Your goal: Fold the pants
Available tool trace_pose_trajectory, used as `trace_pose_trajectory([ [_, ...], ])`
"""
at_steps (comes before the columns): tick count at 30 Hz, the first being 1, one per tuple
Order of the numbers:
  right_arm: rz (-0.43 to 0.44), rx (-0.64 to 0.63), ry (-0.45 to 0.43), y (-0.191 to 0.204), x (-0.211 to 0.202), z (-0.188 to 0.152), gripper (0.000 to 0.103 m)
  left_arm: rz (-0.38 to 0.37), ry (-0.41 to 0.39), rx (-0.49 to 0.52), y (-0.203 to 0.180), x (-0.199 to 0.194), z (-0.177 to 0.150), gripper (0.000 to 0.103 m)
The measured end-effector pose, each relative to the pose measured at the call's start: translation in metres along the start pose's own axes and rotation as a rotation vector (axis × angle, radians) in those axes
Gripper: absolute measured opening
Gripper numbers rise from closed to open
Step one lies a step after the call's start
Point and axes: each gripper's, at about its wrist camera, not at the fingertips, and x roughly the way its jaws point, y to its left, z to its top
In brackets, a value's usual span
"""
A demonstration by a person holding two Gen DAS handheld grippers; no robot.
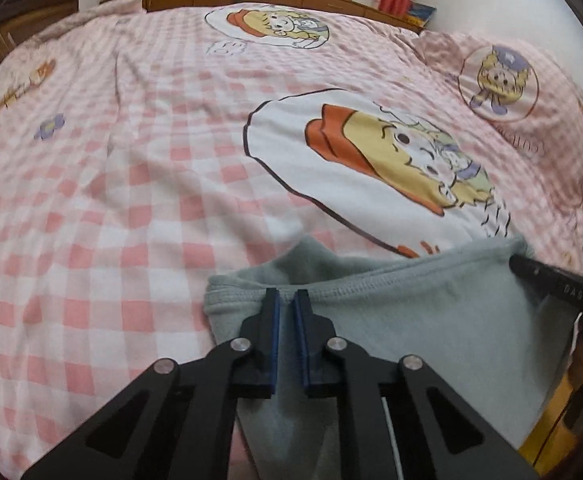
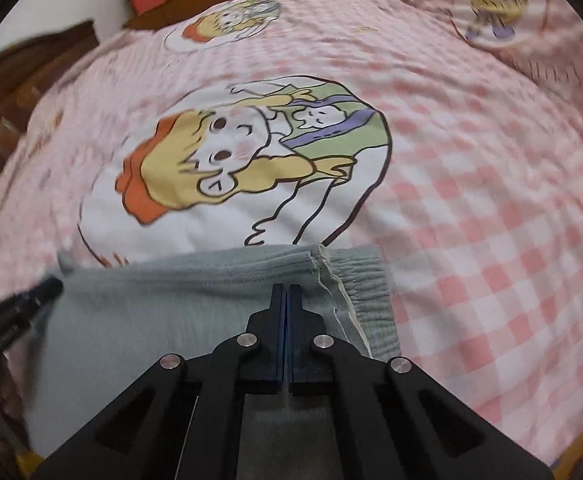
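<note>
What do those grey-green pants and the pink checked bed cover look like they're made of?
The pants look like soft, matte knit, perhaps fleece or cotton jersey: the surface is fuzzy, and the waistband is ribbed with a raw-looking stitched seam. The bed cover looks like thin woven cotton, matte, with printed checks and cartoon pictures and fine creases. The exact fibre of either cannot be told.

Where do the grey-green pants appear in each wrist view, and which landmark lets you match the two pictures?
Left wrist view: the grey-green pants fill the lower centre and right, hem edge across the left tongs.
Right wrist view: the pants fill the lower left and centre, gathered waistband at the right tongs.
Shared landmark: the orange-hatted cartoon girl print on the pink checked bedspread, just beyond the pants.
</note>
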Motion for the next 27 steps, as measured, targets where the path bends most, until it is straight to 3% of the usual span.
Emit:
trace_pose_trajectory([
  [2, 0.001, 0.009, -0.001, 0.002, -0.005, 0.0, 0.0, -0.018, 0.007, -0.014, 0.001, -0.007, -0.001, 0.009],
  [6, -0.019, -0.052, -0.018, 0.017, -0.035, -0.01, 0.004, -0.154, 0.024, -0.064, 0.004, -0.038, -0.011, 0.009],
  [12, -0.068, -0.179, 0.027, 0.033, -0.057, -0.049, 0.004, -0.23, 0.075, -0.005, -0.017, -0.069, -0.052, 0.009],
  [15, -0.081, -0.16, 0.056, 0.022, -0.051, -0.07, 0.004, -0.236, 0.132, -0.02, -0.02, -0.062, -0.074, 0.009],
  [20, -0.024, -0.052, 0.051, 0.001, -0.058, -0.089, 0.004, -0.251, 0.126, -0.083, -0.013, -0.071, -0.095, 0.009],
  [27, -0.071, -0.038, 0.062, -0.002, -0.065, -0.108, 0.004, -0.251, 0.143, -0.107, -0.008, -0.088, -0.109, 0.01],
])
